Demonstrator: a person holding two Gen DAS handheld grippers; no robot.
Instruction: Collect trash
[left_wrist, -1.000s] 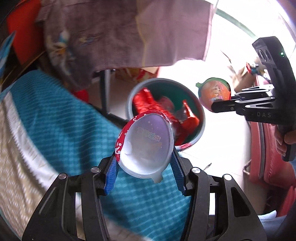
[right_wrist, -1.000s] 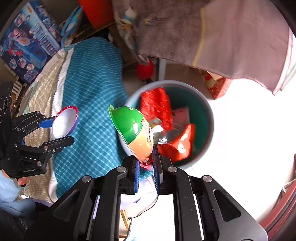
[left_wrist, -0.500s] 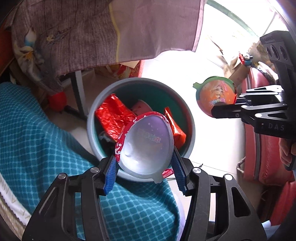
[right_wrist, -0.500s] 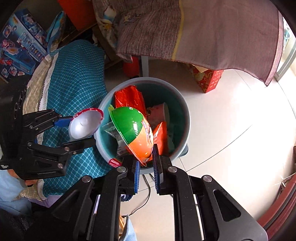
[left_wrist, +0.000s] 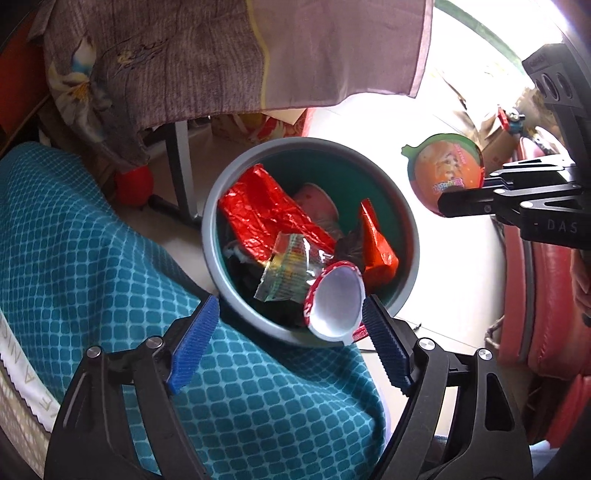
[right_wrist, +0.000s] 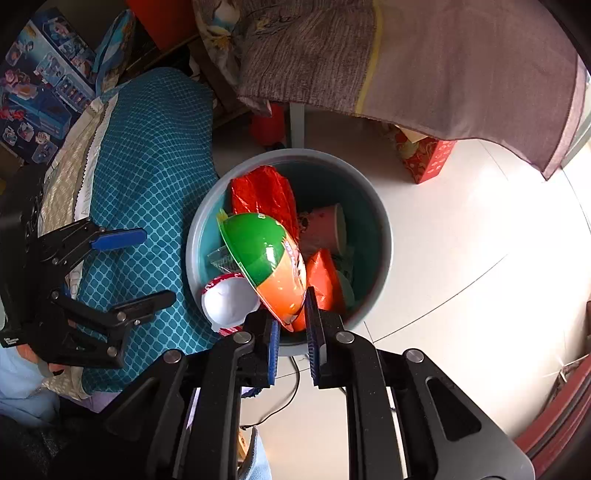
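Note:
A grey bin (left_wrist: 207, 236) with a teal inside stands on the floor, holding red wrappers, a pink cup and other trash. My left gripper (left_wrist: 290, 314) hangs over its near rim with jaws opening. A white, red-rimmed cup (left_wrist: 334, 299) lies loose at the bin's near edge beside the right pad (left_wrist: 384, 350), no longer squeezed. My right gripper (right_wrist: 291, 317) is shut on the rim of a green and orange plastic bowl (right_wrist: 266, 258), held tilted over the bin (right_wrist: 384, 240). The white cup (right_wrist: 229, 302) shows below that bowl. The left gripper (right_wrist: 147, 266) is at left.
A teal checked blanket (left_wrist: 110, 295) drapes beside the bin on the left. A brown cloth (right_wrist: 406, 66) hangs over a table behind it, with a red gift box (right_wrist: 428, 158) on the pale floor. A red seat (left_wrist: 546, 295) lies right. A thin cable (right_wrist: 291, 391) runs near the bin.
My left jaws have spread wide and let go of the white cup, which dropped to the bin's near edge. Both grippers came closer over the bin. The right still grips the bowl.

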